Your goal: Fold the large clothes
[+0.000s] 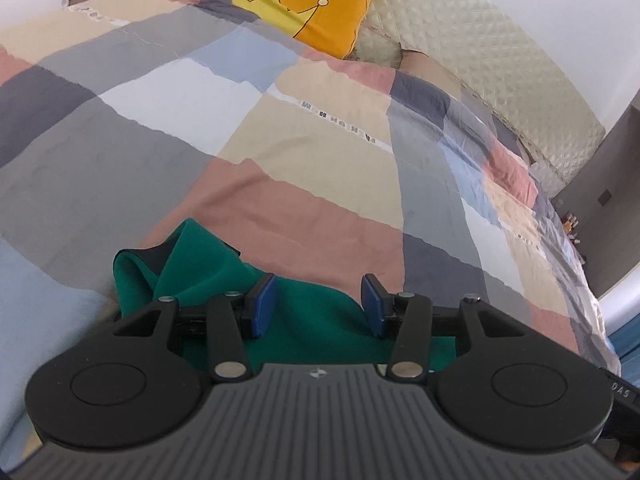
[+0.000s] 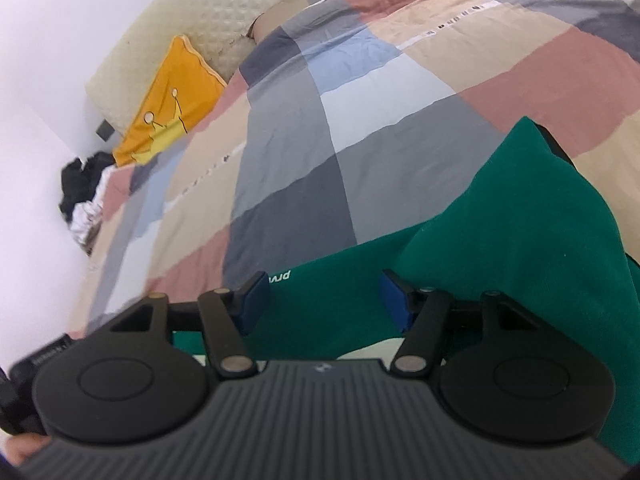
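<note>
A green garment (image 1: 316,320) lies on the patchwork bed cover (image 1: 280,160), bunched into a raised fold at its left in the left wrist view. My left gripper (image 1: 318,306) is open just above the garment, its blue pads (image 1: 264,304) apart with nothing between them. In the right wrist view the same green garment (image 2: 500,248) has small white lettering near its edge and a thick fold rising to the right. My right gripper (image 2: 324,300) is open over the garment's flat part, holding nothing.
A yellow crown-print pillow (image 1: 304,4) and a quilted cream headboard (image 1: 500,64) stand at the head of the bed. A heap of dark and white clothes (image 2: 84,196) lies by the wall. A grey cabinet (image 1: 616,184) is beside the bed.
</note>
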Tool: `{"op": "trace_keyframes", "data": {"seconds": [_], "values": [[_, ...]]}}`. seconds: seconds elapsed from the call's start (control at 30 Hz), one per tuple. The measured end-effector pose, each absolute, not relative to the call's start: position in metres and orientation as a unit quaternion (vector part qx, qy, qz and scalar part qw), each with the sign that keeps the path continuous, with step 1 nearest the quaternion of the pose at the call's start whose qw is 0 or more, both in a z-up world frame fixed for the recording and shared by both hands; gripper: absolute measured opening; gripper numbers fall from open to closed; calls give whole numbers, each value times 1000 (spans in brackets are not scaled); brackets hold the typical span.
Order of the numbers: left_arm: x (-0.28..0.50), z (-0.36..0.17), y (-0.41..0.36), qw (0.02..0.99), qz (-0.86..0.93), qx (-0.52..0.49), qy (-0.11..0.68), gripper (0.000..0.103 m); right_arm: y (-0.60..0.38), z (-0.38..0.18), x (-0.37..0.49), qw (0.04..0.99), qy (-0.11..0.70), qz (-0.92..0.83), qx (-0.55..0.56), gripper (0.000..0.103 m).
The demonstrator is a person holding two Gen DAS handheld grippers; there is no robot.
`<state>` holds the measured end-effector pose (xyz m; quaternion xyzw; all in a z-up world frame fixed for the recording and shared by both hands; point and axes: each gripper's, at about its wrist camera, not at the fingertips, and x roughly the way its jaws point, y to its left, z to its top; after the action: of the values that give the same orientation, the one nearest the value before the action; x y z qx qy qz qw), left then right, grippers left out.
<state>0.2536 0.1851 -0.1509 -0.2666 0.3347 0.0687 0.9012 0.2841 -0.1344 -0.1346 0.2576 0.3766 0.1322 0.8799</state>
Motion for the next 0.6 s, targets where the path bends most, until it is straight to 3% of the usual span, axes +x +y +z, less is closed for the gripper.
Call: {"op": "trace_keyframes", "data": {"seconds": [0.3,0.6], "values": [[223,-123,172,923,50,-230,303,56,-143,-107,259,889,339,143,273,64],[160,-91,128,947,-14,-172,270,62,-116,-82,200,925,291,179,164,67]]}}
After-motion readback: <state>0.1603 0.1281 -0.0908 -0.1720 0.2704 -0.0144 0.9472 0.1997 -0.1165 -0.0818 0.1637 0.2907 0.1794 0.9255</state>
